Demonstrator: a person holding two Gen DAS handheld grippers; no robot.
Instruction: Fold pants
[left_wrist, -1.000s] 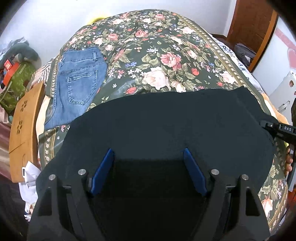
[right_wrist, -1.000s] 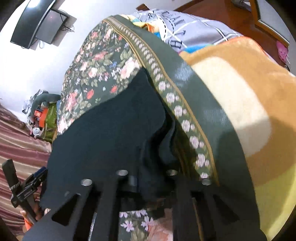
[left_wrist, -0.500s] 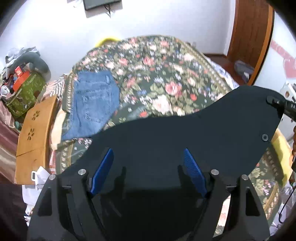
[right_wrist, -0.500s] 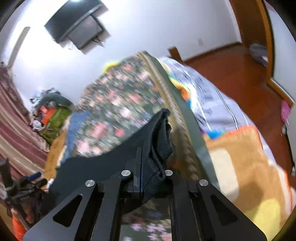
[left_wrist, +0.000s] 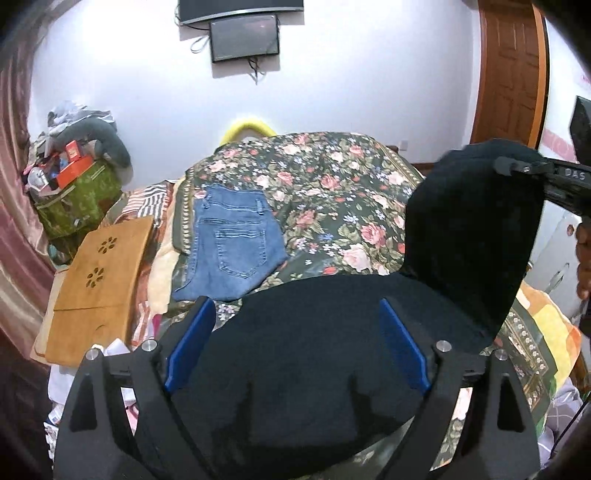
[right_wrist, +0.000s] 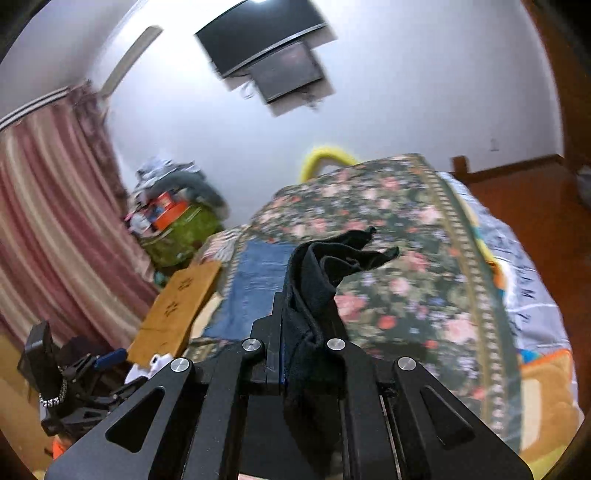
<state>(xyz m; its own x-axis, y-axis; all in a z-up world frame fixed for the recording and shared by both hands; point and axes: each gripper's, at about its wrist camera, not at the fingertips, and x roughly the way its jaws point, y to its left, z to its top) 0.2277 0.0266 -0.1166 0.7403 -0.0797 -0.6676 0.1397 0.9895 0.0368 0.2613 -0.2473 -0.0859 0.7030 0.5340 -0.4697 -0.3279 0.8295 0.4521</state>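
Observation:
Dark, near-black pants (left_wrist: 317, 354) hang in the air above a floral bedspread (left_wrist: 332, 206). My right gripper (right_wrist: 308, 314) is shut on a bunched edge of the pants (right_wrist: 314, 280); it shows at the right of the left wrist view (left_wrist: 517, 168), holding a raised corner. My left gripper (left_wrist: 295, 332) has its blue pads (left_wrist: 190, 341) spread wide, with the dark cloth lying between and over the fingers. Whether the cloth is pinched there is hidden. The left gripper shows at the lower left of the right wrist view (right_wrist: 85, 373).
Folded blue jeans (left_wrist: 231, 247) lie on the bed's left side. A wooden board (left_wrist: 99, 280) leans beside the bed. A cluttered green bag (left_wrist: 77, 195) stands by the curtain (right_wrist: 55, 206). A monitor (left_wrist: 243, 35) hangs on the wall; a wooden door (left_wrist: 511, 74) is at the right.
Both grippers have lifted the dark pants off the bed. The right gripper rose higher, raising its corner, and both views now tilt up toward the wall.

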